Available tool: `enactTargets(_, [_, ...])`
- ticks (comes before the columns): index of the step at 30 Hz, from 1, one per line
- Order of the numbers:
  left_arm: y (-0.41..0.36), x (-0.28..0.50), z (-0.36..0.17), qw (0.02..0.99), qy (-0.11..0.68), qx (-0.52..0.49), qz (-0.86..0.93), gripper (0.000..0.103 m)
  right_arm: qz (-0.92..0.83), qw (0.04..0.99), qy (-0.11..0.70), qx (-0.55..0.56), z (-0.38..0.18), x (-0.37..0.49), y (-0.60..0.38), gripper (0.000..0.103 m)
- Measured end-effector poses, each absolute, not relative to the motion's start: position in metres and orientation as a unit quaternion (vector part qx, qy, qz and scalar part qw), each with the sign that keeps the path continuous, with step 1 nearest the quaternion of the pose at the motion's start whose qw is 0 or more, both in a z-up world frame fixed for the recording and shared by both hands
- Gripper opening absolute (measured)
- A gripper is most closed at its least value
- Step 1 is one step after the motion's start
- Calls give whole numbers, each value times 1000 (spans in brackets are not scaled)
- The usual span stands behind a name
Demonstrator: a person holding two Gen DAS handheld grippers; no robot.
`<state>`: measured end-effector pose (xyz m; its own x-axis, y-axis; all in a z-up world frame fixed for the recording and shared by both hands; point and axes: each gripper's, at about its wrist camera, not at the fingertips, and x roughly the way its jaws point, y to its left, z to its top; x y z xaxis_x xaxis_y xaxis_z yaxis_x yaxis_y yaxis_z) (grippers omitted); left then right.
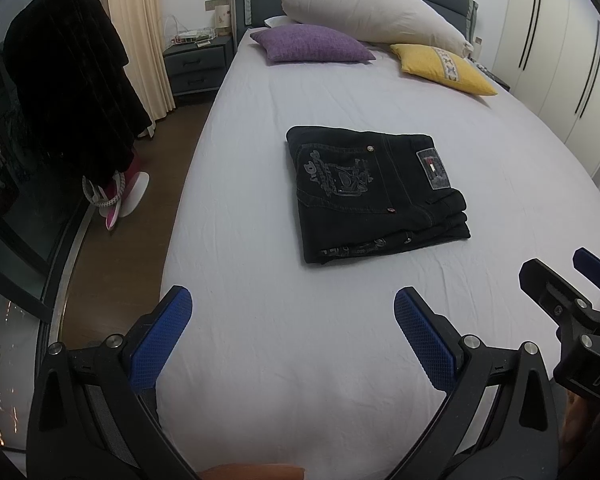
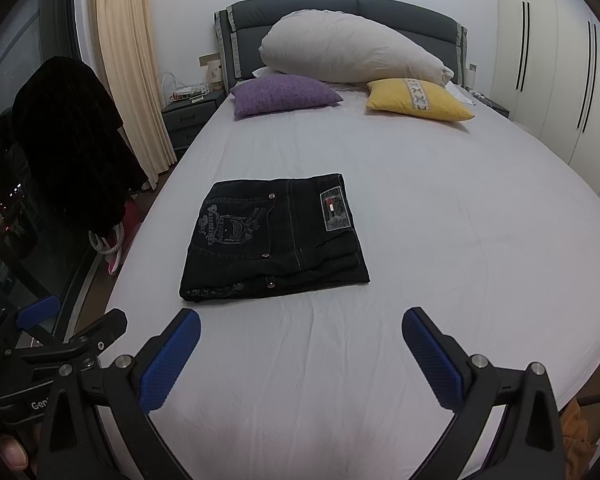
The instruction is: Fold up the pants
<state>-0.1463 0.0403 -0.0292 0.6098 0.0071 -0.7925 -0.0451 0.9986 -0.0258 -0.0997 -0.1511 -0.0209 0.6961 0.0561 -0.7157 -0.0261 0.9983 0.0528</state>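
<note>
Black denim pants (image 1: 374,190) lie folded into a compact rectangle on the white bed sheet (image 1: 300,340), back pocket embroidery and a waist patch facing up. They also show in the right wrist view (image 2: 274,238). My left gripper (image 1: 292,308) is open and empty, held above the sheet near the foot of the bed, short of the pants. My right gripper (image 2: 300,330) is open and empty too, just in front of the pants' near edge. The right gripper shows at the right edge of the left wrist view (image 1: 572,304).
A purple cushion (image 1: 312,44), a yellow cushion (image 1: 444,66) and a large white pillow (image 1: 372,10) lie at the headboard. A nightstand (image 1: 196,64), a dark coat on a stand (image 1: 68,80) and a window stand to the left. Wardrobe doors (image 1: 560,40) line the right.
</note>
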Motion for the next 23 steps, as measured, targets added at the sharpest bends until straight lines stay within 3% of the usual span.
enactTargets(23, [49,-142,-30,895,445,-15,14,103,27,919,394,18,-25,-100,-154,103])
